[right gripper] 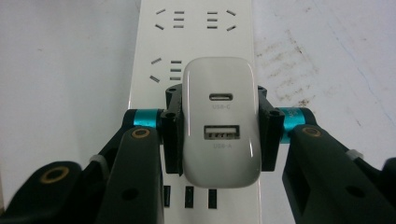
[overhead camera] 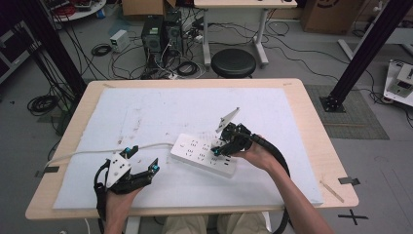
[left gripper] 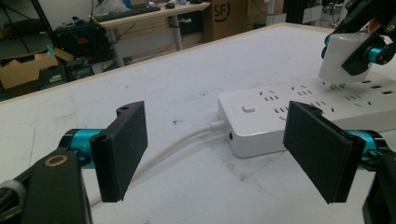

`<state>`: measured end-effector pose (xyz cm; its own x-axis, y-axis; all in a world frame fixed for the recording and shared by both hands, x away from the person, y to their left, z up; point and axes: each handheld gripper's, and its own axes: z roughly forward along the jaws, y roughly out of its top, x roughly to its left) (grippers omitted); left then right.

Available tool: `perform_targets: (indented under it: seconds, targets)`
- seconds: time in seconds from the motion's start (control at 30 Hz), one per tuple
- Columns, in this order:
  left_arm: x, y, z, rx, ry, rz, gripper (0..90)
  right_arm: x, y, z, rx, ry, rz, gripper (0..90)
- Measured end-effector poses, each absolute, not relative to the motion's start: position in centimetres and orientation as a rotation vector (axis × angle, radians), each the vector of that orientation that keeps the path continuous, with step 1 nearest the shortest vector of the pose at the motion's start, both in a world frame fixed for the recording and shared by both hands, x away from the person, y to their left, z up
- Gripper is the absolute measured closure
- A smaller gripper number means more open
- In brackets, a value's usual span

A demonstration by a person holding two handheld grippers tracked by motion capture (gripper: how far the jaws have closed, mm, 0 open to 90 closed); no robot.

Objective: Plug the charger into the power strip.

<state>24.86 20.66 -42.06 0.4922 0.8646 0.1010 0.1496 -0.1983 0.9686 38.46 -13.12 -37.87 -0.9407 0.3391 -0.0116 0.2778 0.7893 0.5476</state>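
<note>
Item: USB charger, clamped in my right gripper over power strip. Left gripper spread, empty. Step: plugging in; next, I judge, align prongs and press down.

A black round stool stands at upper centre of the high view, just beyond the table's far edge. Left of it sit two dark computer towers amid tangled cables on the grey floor. A cardboard box sits at upper right, and a second desk along the top edge.
</note>
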Motion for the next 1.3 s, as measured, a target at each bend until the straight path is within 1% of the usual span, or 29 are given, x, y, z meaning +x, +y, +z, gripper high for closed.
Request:
perform_targets:
  seconds: [0.33,0.43,0.8,0.83,1.0,1.3]
  targets:
    - [25.1,20.2,-42.1,1.67,0.869,0.82,21.9,38.6,-13.1,-37.9,0.541,2.87,0.863,63.7]
    - [25.1,20.2,-42.2,1.673,0.869,0.821,21.9,38.5,-12.7,-37.8,0.499,2.863,0.833,63.7]
    - [24.5,20.6,-42.1,1.668,0.875,0.828,21.9,38.5,-13.8,-38.6,0.519,2.856,0.908,63.8]
    - [24.4,20.8,-42.1,1.666,0.883,0.829,21.9,38.5,-14.7,-39.2,0.573,2.835,1.011,63.8]
    - [24.6,20.6,-42.1,1.666,0.879,0.823,21.9,37.9,-14.0,-38.9,0.529,2.82,0.937,63.8]
    - [24.9,20.0,-42.3,1.675,0.866,0.808,21.9,38.6,-13.1,-38.4,0.489,2.873,0.856,63.9]
